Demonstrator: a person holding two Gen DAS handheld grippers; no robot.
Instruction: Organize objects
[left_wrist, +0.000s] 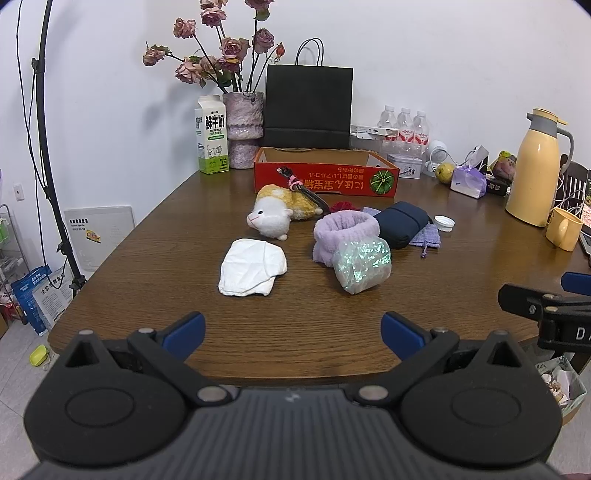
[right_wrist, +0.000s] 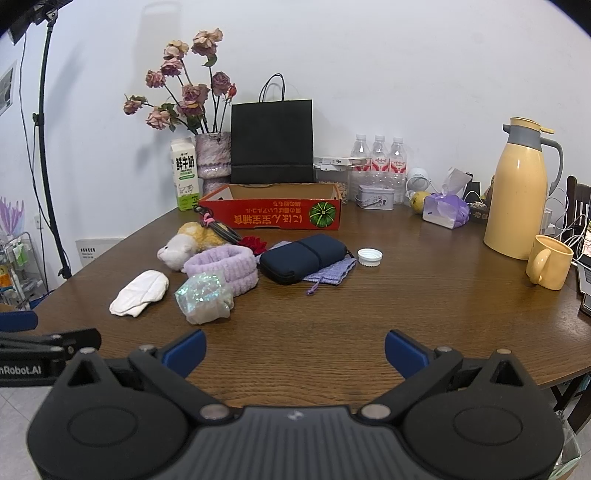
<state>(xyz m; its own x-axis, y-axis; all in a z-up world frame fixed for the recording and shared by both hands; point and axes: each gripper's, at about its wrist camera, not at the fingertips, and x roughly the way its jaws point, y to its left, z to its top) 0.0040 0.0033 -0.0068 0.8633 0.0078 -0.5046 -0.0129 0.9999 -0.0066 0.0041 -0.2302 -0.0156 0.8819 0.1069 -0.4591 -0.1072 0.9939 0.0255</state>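
Red box (left_wrist: 325, 179) behind scattered toys (left_wrist: 275, 216)

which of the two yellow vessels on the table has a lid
The tall yellow thermos jug has a grey lid; the short yellow mug beside it is open-topped.

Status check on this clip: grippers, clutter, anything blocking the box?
Left gripper open, empty. Right gripper open, empty. Plush toy, white cloth, dark pouch loose on table. Red box open, path clear.
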